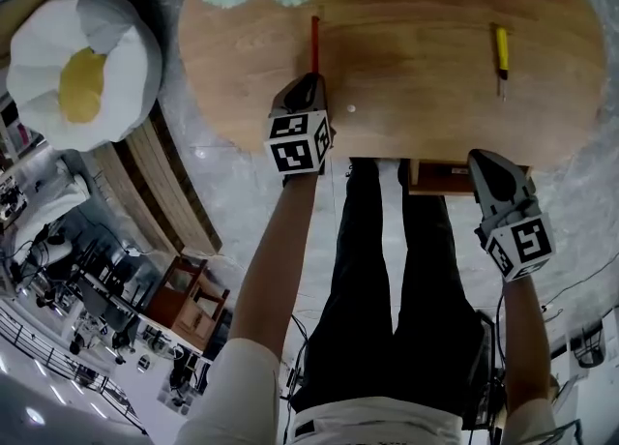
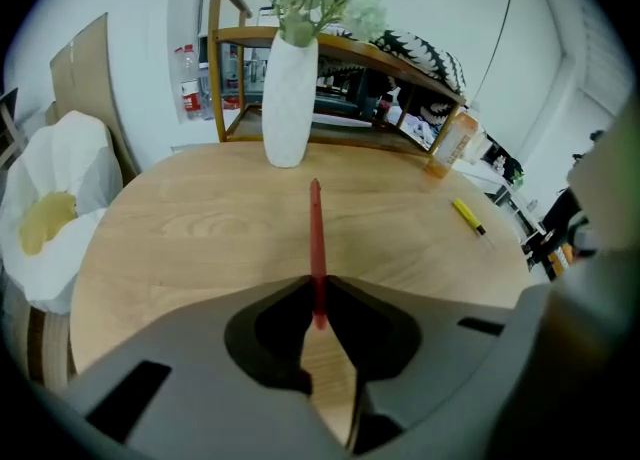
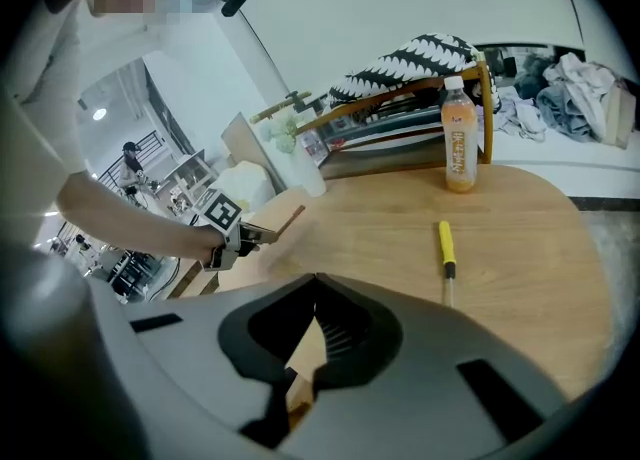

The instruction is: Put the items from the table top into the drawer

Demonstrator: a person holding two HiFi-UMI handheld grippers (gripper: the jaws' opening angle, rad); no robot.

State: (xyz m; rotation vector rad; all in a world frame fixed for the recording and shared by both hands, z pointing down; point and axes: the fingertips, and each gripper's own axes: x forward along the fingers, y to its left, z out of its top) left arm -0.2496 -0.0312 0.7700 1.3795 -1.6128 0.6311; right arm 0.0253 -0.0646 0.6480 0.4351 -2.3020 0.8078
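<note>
A thin red pen (image 1: 313,42) lies along the wooden table top (image 1: 426,95), pointing away from me. My left gripper (image 1: 309,83) is shut on its near end; in the left gripper view the red pen (image 2: 316,228) runs out from between the closed jaws of the left gripper (image 2: 318,286). A yellow screwdriver (image 1: 501,56) lies free at the right of the table; the right gripper view shows that screwdriver (image 3: 445,245) too. My right gripper (image 1: 486,167) hangs off the table's near edge beside a partly showing wooden drawer (image 1: 437,178); the right gripper (image 3: 317,283) is shut and holds nothing.
A white vase of pale flowers (image 2: 290,98) stands at the table's far left. An orange drink bottle (image 3: 459,148) stands at the far right in front of a wooden shelf (image 2: 380,58). A small white speck (image 1: 351,107) lies near the front edge. A white-and-yellow cushion (image 1: 82,61) sits left of the table.
</note>
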